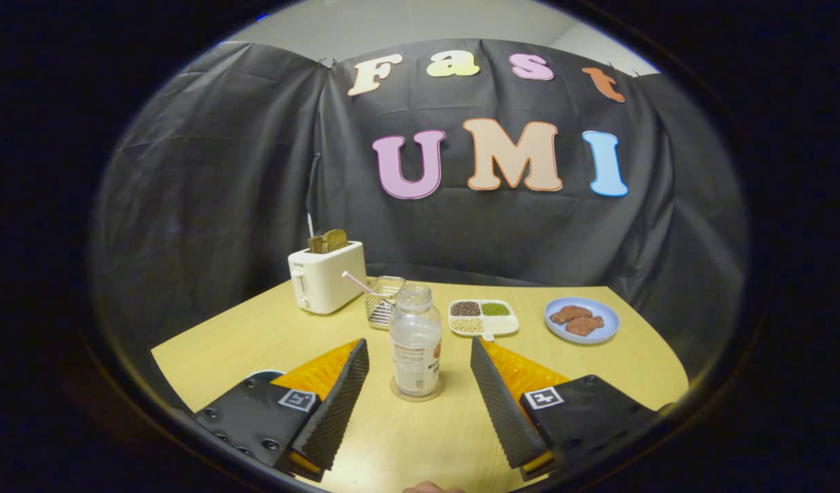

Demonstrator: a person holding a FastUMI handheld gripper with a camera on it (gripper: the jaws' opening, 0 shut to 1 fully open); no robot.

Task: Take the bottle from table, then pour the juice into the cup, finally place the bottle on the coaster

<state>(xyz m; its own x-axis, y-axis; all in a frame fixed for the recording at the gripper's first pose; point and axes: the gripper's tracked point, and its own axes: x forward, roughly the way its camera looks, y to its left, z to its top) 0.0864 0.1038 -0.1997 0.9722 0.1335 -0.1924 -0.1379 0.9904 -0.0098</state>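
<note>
At the near edge of the pale wooden counter point(255, 342), the hand-held gripper point(420, 373) has its jaws spread wide, the two ribbed fingers point(337, 404) angled outward and gripping nothing. A sliver of a person's hand point(430, 487) shows at the very bottom, between the finger bases. A rounded blue object point(262, 374) peeks out just behind the left finger, too hidden to identify.

Between the fingertips and slightly ahead of them, clear of both, the clear plastic bottle point(415, 342) stands upright on a round coaster point(417, 395). It has no cap on its neck, carries a white and orange label, and looks nearly empty; any remaining juice cannot be made out.

Just beyond the bottle, to its left, sits a small wire basket point(380, 305) with a pink-and-white striped straw point(358, 283) leaning out of it toward a white toaster point(326, 276). The toaster stands near the counter's far left corner, two slices of brown bread point(328, 240) poking up from its slots.

To the right of the bottle and a little farther back lies a white divided dish point(483, 318) holding dark beans, green beans and pale grains in separate compartments. Farther right, well apart from the bottle, a light blue plate point(582, 320) bears two pieces of reddish-brown meat point(577, 320).

Behind the counter hangs the booth's black cloth wall point(207, 171).
</note>
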